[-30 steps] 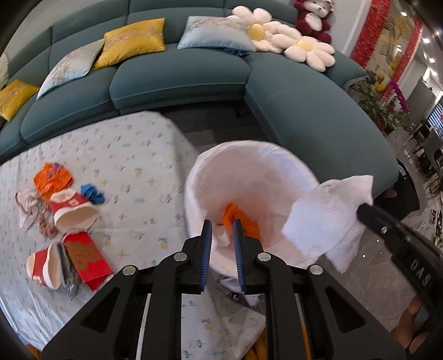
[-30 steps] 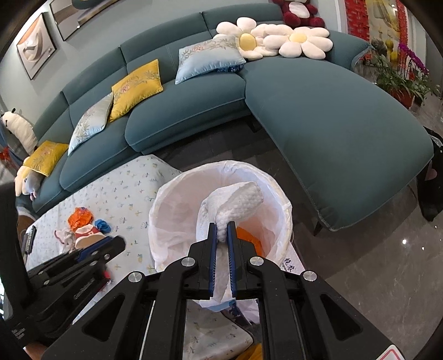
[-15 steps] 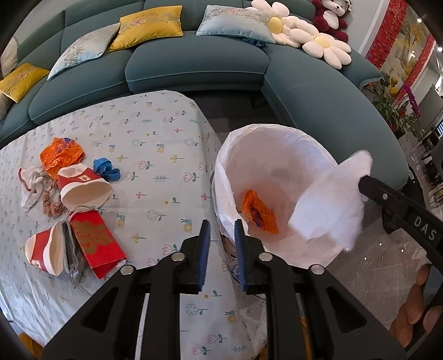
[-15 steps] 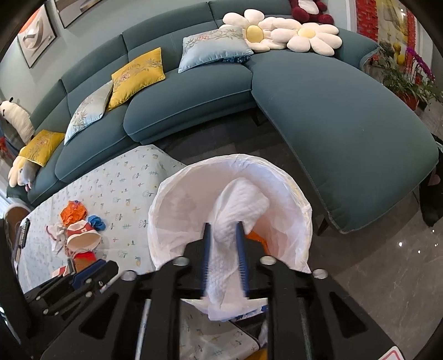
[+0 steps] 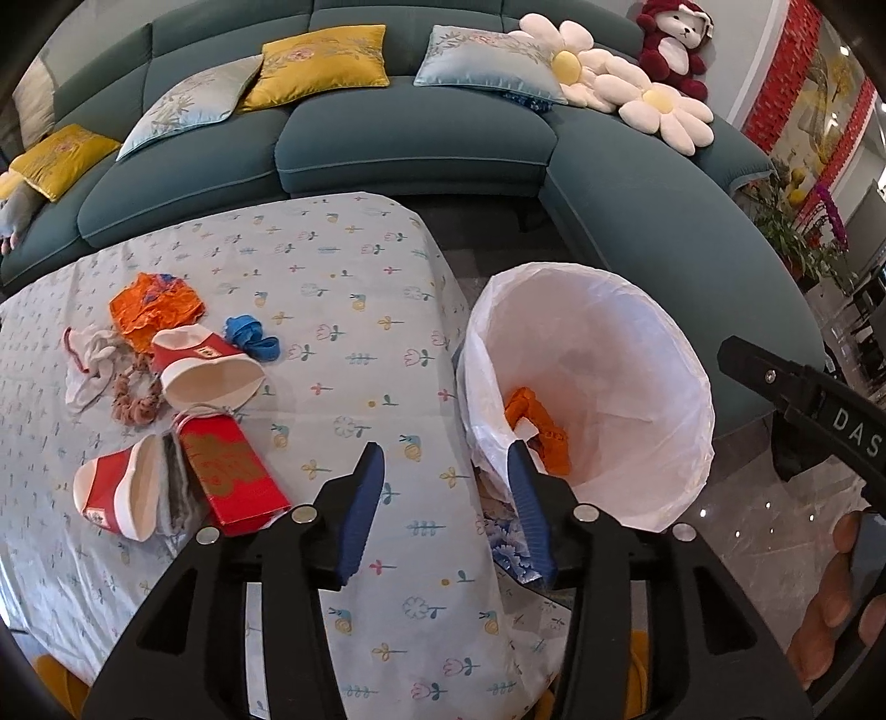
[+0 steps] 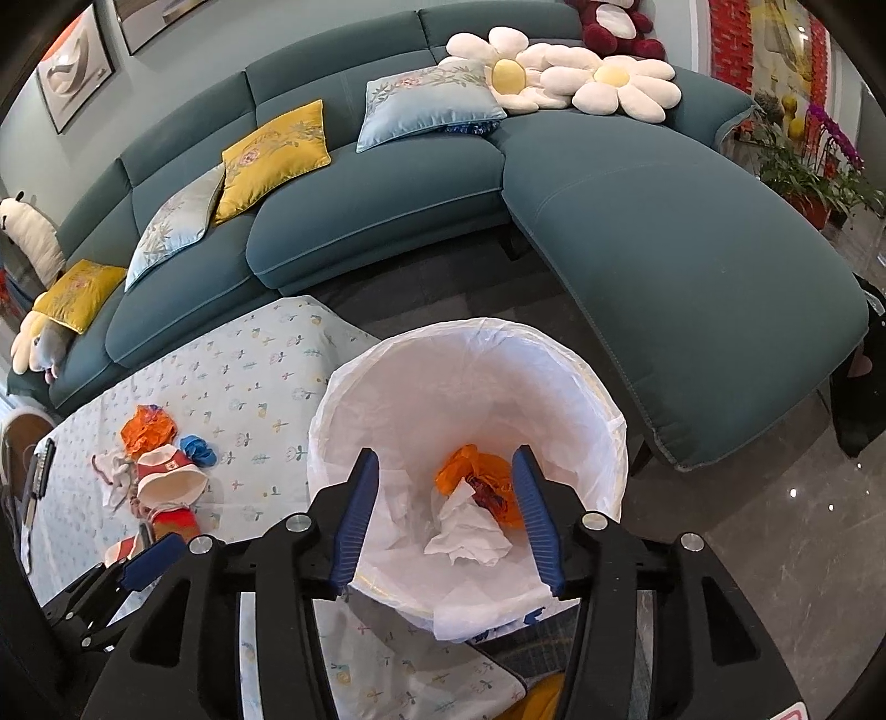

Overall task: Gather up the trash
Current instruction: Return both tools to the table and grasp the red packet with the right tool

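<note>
A curved teal sofa (image 6: 421, 210) is seen far beyond the jaws, lined with yellow cushions (image 6: 274, 158) and pale blue cushions (image 6: 429, 105). Two daisy pillows (image 5: 614, 91) and a red teddy bear (image 5: 673, 47) are set at its right end. Potted flowers (image 6: 814, 160) are found far right.

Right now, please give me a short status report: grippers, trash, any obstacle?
Left gripper open, empty, over table edge. Right gripper open, empty, above bin. White tissue lies in bin beside orange wrapper. Cups and red packet remain on table; path unobstructed.
</note>
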The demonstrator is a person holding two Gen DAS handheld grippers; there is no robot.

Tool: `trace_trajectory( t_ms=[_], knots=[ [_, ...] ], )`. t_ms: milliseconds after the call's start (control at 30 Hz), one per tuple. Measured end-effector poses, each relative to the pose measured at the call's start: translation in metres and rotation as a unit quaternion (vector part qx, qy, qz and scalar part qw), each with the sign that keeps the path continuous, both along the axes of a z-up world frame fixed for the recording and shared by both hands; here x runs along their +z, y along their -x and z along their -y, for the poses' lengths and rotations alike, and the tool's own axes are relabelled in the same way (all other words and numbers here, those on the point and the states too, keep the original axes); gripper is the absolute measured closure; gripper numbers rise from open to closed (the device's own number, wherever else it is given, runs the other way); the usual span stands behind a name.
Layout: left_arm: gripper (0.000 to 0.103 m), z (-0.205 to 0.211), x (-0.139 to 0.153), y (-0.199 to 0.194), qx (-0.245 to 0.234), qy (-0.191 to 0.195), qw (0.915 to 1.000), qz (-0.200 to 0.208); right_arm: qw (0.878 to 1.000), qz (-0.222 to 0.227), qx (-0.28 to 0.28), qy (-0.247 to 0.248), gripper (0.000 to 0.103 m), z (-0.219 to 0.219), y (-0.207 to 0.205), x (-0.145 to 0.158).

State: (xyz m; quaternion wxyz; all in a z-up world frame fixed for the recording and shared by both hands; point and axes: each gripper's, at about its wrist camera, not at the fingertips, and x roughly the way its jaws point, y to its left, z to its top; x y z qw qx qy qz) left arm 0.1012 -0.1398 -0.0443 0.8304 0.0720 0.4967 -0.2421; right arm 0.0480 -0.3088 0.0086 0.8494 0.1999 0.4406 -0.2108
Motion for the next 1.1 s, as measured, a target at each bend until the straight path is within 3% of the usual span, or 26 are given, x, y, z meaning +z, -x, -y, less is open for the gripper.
trace_trajectory(
  t_ms=[333, 567, 633, 700, 800, 1100],
  knots=[
    [0.05, -0.018, 0.006, 0.006, 0.018, 0.009, 0.9998, 0.006, 1.0, -0.008, 0.021, 0.007, 0.054, -0.02, 0.002, 0.002],
    [0.039, -0.034, 0.01, 0.003, 0.041, 0.01, 0.999, 0.012, 0.999, -0.004, 0.036, 0.004, 0.054, -0.036, -0.003, 0.007],
    [0.031, -0.042, 0.011, 0.0, 0.052, 0.007, 0.9985, 0.015, 0.999, -0.004, 0.045, 0.005, 0.054, -0.044, -0.006, 0.009],
    [0.021, -0.054, 0.011, -0.004, 0.07, -0.002, 0.9974, 0.02, 0.999, -0.005, 0.054, 0.005, 0.054, -0.053, -0.01, 0.008],
    [0.016, -0.076, 0.008, -0.011, 0.087, -0.016, 0.9956, 0.029, 0.998, -0.008, 0.066, 0.004, 0.054, -0.067, -0.017, 0.006],
    [0.013, -0.172, -0.02, -0.045, 0.164, -0.045, 0.9855, 0.004, 0.992, -0.025, 0.124, -0.018, 0.054, -0.139, -0.042, -0.016]
  ],
)
